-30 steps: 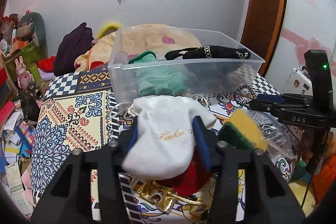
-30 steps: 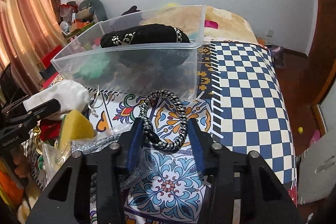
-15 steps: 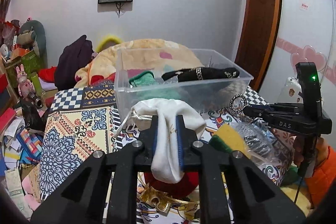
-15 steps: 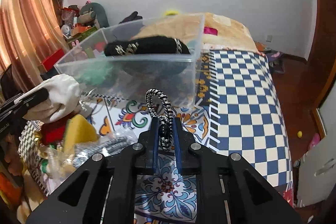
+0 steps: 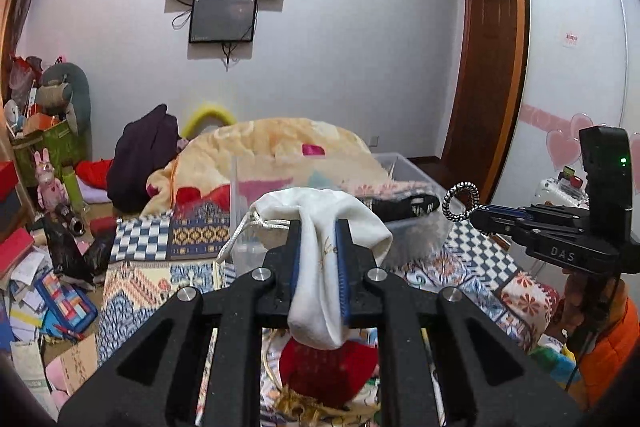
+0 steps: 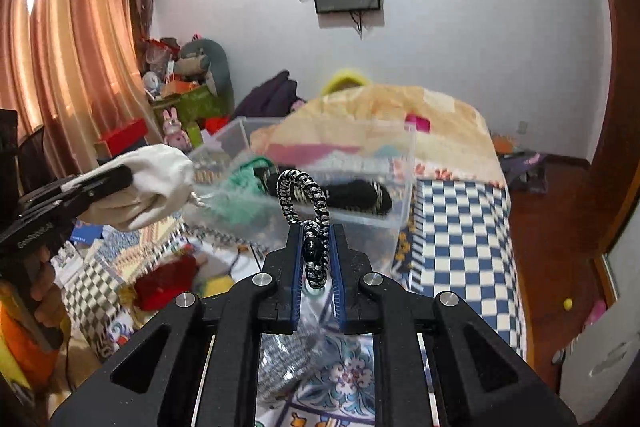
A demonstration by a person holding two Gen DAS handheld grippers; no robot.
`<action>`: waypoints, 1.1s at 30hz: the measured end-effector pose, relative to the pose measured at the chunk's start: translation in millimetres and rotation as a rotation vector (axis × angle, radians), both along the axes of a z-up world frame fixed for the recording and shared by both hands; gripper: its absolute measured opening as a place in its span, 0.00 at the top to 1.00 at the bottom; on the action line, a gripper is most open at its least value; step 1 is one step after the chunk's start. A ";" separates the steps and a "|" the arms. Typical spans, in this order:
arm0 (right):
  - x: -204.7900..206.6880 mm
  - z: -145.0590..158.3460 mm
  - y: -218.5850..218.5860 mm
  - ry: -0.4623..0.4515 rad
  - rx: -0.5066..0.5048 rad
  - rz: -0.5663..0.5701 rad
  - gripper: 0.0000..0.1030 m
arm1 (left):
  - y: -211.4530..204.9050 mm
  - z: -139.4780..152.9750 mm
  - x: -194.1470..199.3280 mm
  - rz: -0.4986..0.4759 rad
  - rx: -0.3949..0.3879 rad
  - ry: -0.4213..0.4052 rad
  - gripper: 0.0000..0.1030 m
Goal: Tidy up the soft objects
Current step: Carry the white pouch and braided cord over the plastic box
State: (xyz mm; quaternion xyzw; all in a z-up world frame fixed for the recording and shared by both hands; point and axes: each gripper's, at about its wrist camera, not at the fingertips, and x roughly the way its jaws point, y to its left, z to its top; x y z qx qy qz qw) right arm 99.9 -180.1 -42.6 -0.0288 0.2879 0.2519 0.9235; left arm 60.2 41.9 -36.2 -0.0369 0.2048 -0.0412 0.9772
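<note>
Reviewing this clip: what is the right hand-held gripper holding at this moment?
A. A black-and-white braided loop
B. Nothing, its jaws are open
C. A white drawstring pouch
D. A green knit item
A: the right hand-held gripper is shut on the black-and-white braided loop, while the white drawstring pouch sits in the left hand-held gripper.

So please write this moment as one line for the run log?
left tongs: shut on white pouch | right tongs: shut on braided loop | both lifted | clear bin: ahead
</note>
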 end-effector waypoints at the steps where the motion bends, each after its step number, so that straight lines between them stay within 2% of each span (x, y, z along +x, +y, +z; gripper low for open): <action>1: -0.5 3.2 1.3 -0.008 0.003 0.001 0.89 | -0.4 2.1 1.4 0.003 0.005 -0.008 0.86; 10: 15.7 22.4 10.8 -0.073 0.031 0.002 0.89 | -11.9 21.9 25.0 0.023 0.060 -0.064 0.86; 16: 31.4 22.1 20.2 -0.068 0.034 -0.007 0.89 | -12.2 24.7 45.5 0.035 0.054 -0.059 0.86; 24: 52.8 13.6 30.7 -0.035 -0.001 -0.023 0.89 | -3.8 5.2 84.5 0.045 0.013 0.031 0.86; 29: 65.5 2.0 37.6 0.004 -0.037 -0.036 0.89 | -6.7 -11.7 104.9 0.060 0.038 0.081 0.86; 33: 73.4 -8.9 41.1 0.053 -0.051 -0.053 0.89 | -7.9 -24.4 117.4 0.049 0.023 0.139 0.86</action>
